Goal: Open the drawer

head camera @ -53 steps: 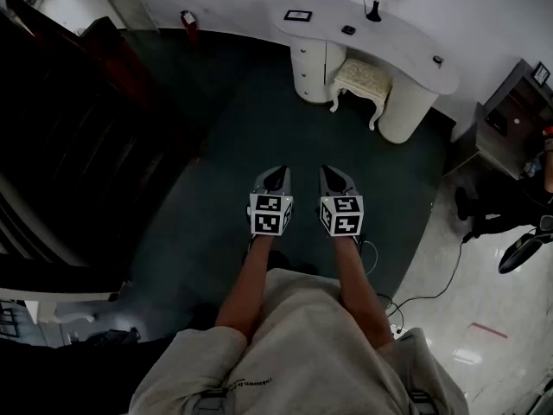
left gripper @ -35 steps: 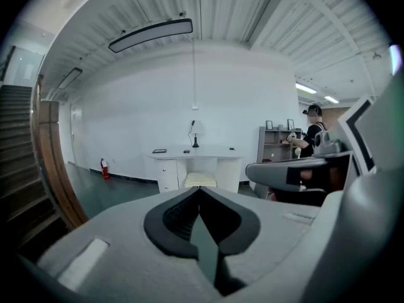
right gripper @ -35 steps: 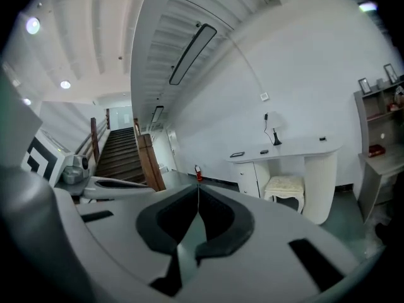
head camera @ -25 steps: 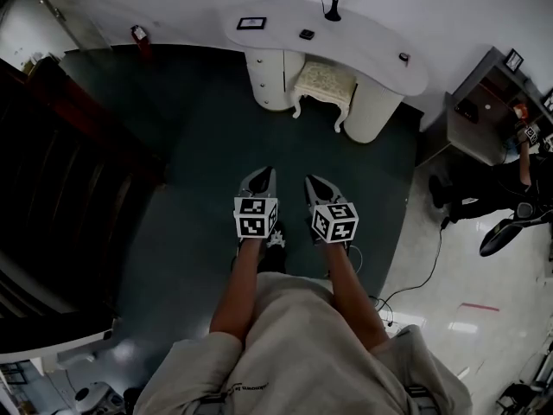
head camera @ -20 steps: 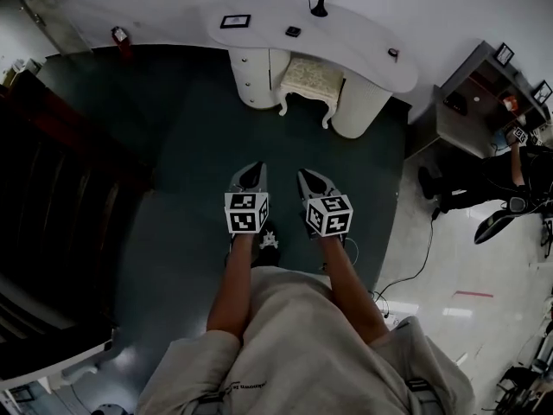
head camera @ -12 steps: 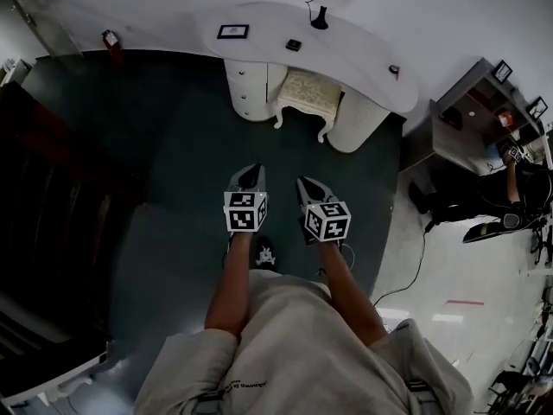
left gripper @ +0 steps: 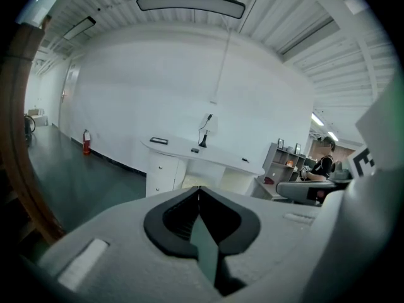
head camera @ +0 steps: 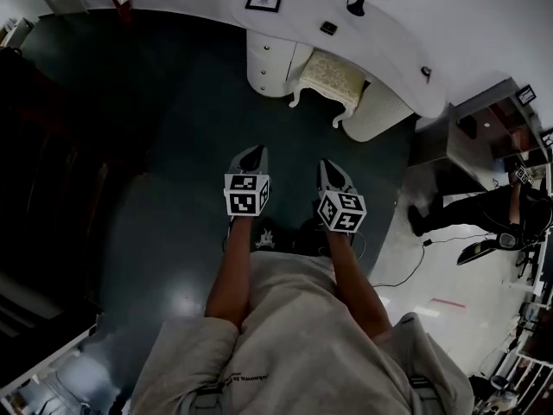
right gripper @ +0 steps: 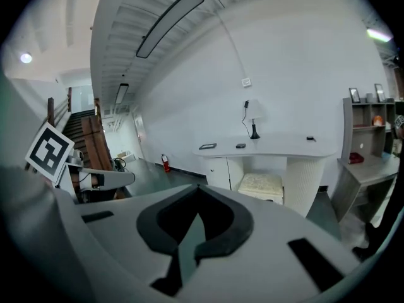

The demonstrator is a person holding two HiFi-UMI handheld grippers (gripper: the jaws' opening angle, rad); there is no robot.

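At the far wall: white table [head camera: 393, 41], drawer [head camera: 268, 59] in its left pedestal, shut, well apart from me. My left gripper [head camera: 252, 153] and right gripper [head camera: 329, 168]: jaws together, empty. Judged progress: none; approach, grasp and pull all remain.

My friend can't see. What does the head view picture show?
A person holds out the left gripper and the right gripper, both shut and empty, over a dark floor. Ahead stands a curved white desk with drawers and a padded stool under it.
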